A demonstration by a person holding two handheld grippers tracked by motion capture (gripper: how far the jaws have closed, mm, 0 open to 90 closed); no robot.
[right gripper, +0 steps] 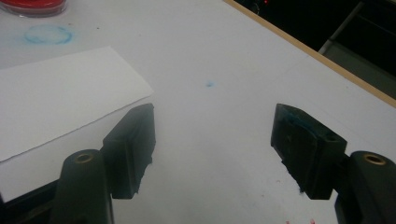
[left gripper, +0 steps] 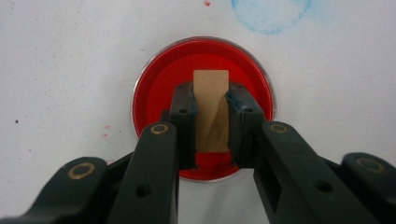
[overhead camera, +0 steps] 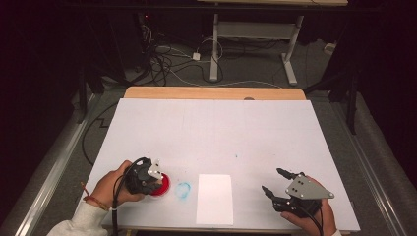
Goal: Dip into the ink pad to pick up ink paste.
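Pinching a wooden block (left gripper: 211, 109) over the red dish (left gripper: 154, 88), the left gripper (overhead camera: 147, 178) sits near the table's (overhead camera: 211, 128) front edge at 7 o'clock. A blue ring stain (overhead camera: 183, 189) and a paper sheet (overhead camera: 214, 199) follow at 6 o'clock. The right gripper (overhead camera: 275, 183), at 5 o'clock, stands spread and empty, with bare tabletop stretching toward 12.

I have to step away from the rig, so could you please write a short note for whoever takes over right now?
Left gripper: shut on a wooden block, held over the red ink dish near the table's front left.
Right gripper: open, holding nothing, low over the table at front right.
White paper sheet lies between them, with no mark on it; a blue ring stain sits beside it.
Done: block gripped and brought to the dish.
Left: probably pressing the block onto the paper.
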